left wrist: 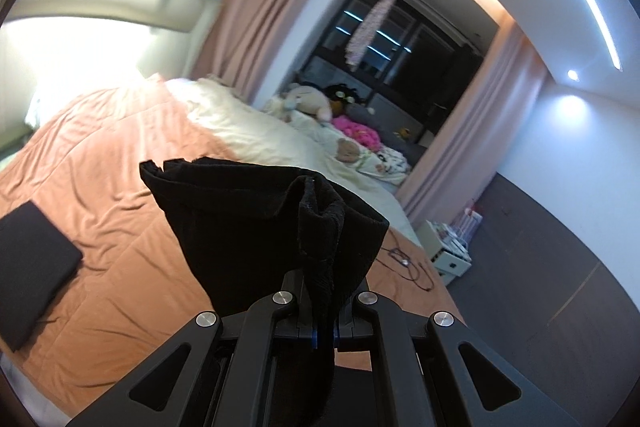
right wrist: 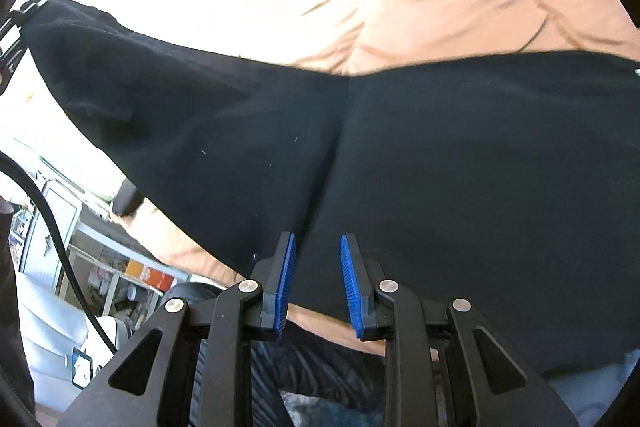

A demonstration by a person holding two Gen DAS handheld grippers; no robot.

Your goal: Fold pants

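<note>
Pants [left wrist: 248, 219], one black pair, hang above the orange bed [left wrist: 100, 163]. We pinch a bunched edge in our left tongs [left wrist: 320, 291], pressed together on the cloth. Our right tongs [right wrist: 318, 279] stand spread, their two blue pads [right wrist: 285, 283] gripping nothing, pants cloth [right wrist: 440, 155] stretched just beyond.

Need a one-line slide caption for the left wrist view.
Left gripper shut on a bunched edge of the black pants, lifted above the orange bedspread.

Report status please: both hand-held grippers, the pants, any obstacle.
Left hand-held gripper shut on black pants. Right hand-held gripper open, empty, over the pants. Nothing blocking on the bed.
</note>
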